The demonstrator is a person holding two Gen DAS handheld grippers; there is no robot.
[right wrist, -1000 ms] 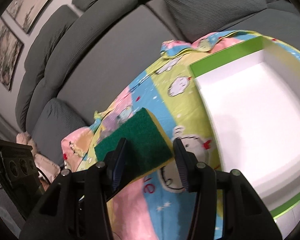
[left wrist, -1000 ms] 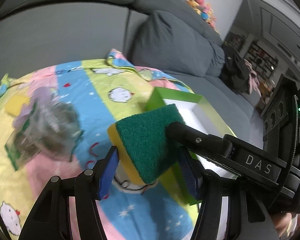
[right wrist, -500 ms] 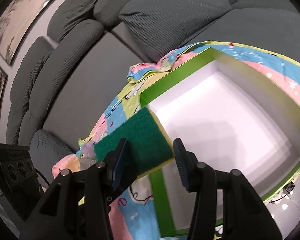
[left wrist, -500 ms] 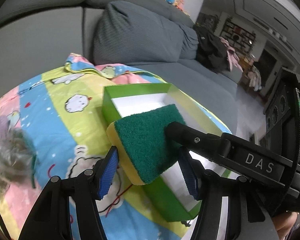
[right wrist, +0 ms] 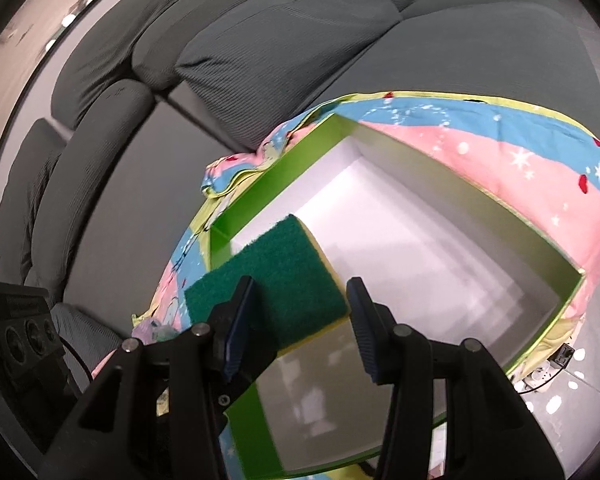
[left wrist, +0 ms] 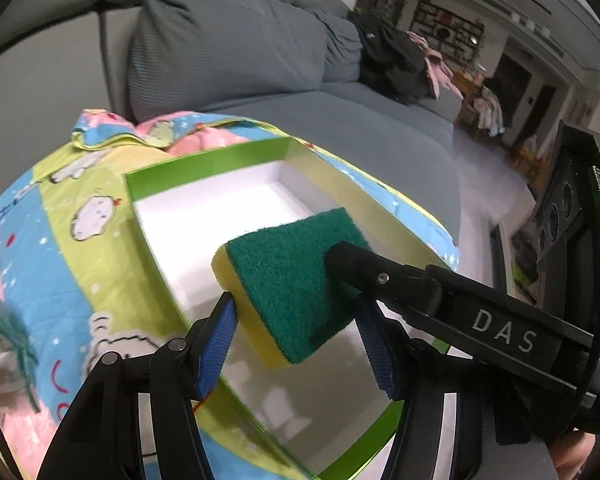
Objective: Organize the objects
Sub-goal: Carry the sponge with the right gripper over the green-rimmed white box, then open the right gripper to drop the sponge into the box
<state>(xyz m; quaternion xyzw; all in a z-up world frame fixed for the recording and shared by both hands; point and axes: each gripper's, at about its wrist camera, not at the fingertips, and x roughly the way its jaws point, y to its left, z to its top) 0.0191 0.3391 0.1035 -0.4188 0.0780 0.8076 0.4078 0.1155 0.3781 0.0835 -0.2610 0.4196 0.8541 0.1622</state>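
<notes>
Where tongs pinch: coarse rectangular sponge.

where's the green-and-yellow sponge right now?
Green-and-yellow scouring sponge sits centre in both wrist views, held up over the white inside of the green-rimmed open box, the jaws of both grippers at its sides.
</notes>
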